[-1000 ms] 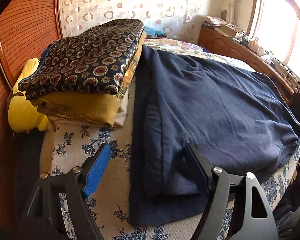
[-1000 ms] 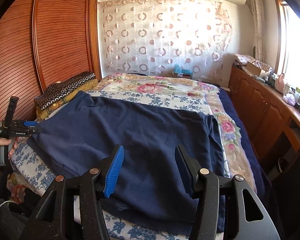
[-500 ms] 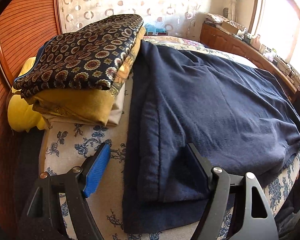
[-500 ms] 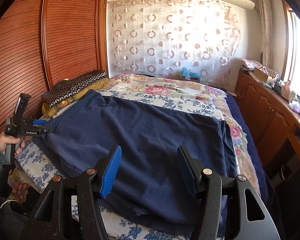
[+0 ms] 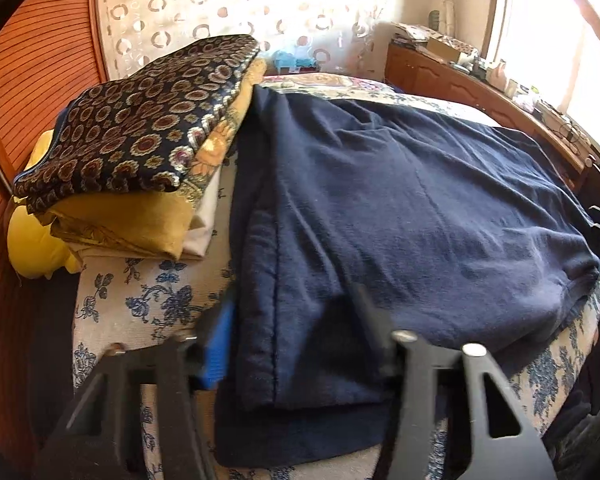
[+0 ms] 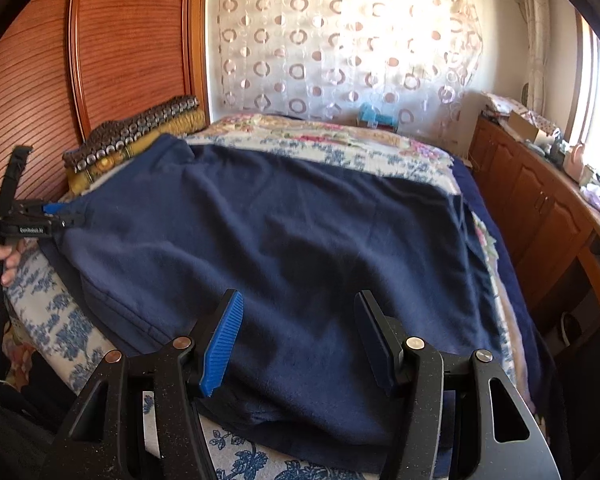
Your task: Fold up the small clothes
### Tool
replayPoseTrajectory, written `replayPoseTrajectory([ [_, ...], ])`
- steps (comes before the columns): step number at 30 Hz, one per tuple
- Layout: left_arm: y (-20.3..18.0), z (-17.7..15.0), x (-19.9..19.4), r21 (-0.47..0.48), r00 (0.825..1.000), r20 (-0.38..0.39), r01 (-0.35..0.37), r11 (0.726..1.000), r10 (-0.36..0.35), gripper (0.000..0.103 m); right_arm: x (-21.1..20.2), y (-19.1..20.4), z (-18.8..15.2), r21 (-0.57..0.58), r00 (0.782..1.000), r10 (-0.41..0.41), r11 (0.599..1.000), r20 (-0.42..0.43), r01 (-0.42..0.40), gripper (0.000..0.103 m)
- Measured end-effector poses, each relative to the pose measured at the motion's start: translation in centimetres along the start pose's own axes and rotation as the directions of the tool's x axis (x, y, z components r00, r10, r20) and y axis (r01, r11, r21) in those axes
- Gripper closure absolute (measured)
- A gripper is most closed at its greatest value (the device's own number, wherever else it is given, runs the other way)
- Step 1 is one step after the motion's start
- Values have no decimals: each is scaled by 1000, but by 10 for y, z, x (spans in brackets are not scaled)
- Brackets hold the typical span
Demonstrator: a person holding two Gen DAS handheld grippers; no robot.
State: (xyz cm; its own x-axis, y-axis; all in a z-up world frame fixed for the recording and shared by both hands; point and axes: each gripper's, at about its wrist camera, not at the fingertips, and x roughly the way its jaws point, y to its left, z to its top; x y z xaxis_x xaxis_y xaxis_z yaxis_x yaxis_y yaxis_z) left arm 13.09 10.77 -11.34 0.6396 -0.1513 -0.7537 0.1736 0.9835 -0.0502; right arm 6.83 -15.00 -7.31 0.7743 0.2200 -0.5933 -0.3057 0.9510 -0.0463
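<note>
A navy blue garment (image 6: 284, 240) lies spread on the floral bed, its near left corner folded double (image 5: 308, 340). My left gripper (image 5: 296, 340) is open with its jaws on either side of that folded corner; it also shows in the right wrist view (image 6: 66, 216) at the garment's left edge. My right gripper (image 6: 298, 340) is open and empty, hovering over the garment's near edge.
A stack of folded cloths (image 5: 140, 152), patterned dark on top and mustard below, sits left of the garment by the wooden wardrobe (image 6: 100, 60). A yellow cushion (image 5: 32, 240) lies beside it. A wooden counter (image 6: 548, 208) with clutter runs along the right under the window.
My left gripper has moved forward and right onto the garment's folded corner, its jaws now narrower around the cloth. My right gripper has moved slightly forward over the garment.
</note>
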Motion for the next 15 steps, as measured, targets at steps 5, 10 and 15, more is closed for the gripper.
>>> replayPoseTrajectory([
  [5,-17,3,-3,75,1000,-12,-14,997,15,93,7,2,-1,14,1000,17,1000,-12,-17,43],
  [10,-39,16,-23,95,998,46,44,994,-49,94,8,-1,-4,33,1000,29,999,-10,-29,43],
  [15,-72,36,-41,153,991,96,73,985,-88,94,6,-6,-9,60,999,27,998,-17,-26,43],
])
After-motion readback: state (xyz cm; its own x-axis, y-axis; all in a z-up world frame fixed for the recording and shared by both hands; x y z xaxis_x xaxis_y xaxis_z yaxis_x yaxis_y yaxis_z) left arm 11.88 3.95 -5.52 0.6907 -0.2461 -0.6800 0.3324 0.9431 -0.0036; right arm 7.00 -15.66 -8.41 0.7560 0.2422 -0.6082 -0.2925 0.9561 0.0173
